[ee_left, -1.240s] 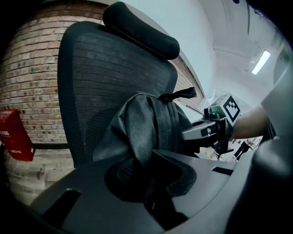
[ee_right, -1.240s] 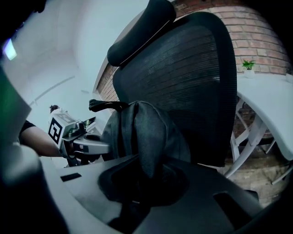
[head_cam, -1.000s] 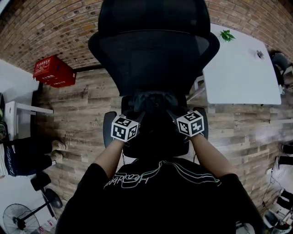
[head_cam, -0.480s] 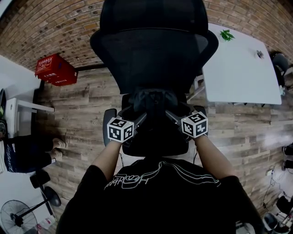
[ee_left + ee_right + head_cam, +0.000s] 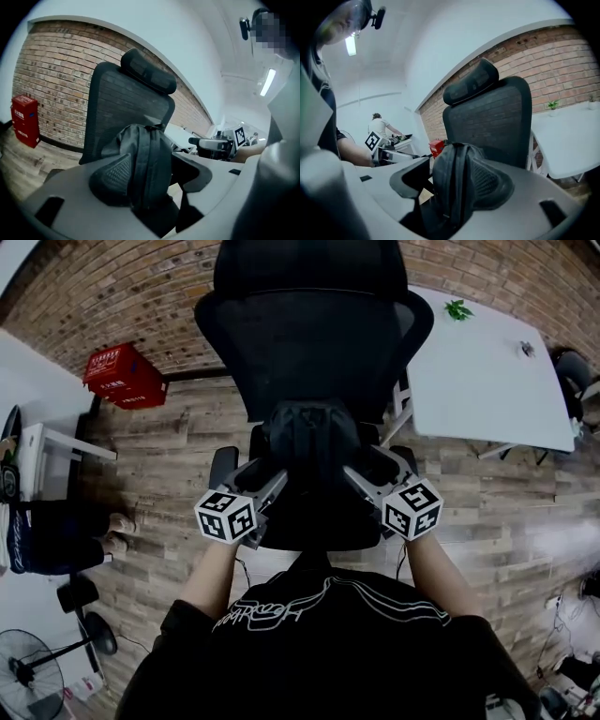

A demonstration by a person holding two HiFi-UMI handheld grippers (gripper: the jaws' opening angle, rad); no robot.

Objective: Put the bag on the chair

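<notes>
black bag sits mid-frame in head view, hanging btwn both claws in front of the chair backrest, w/ the seat at 6 o'clock of it. can't tell if its base touches the seat.

left claw comes in from 8 o'clock, pressed onto the bag's side; fabric bulges up btwn the pads. right claw comes in from 4 o'clock, pinching the opposite side the same way. so it's a two-sided squeeze, no strap or handle hooked.

handling, my guess: soft fabric body, folds and sags under the pinch, so it'll likely slump or tip once let go. looks light to moderate, not fragile, cloth not slippery. best hold is low on both side panels, as now, or the top loop. set it deep on the seat, leaning at 12 o'clock on the backrest.

white table at 2 o'clock, red crate at 10 o'clock, both well apart.
</notes>
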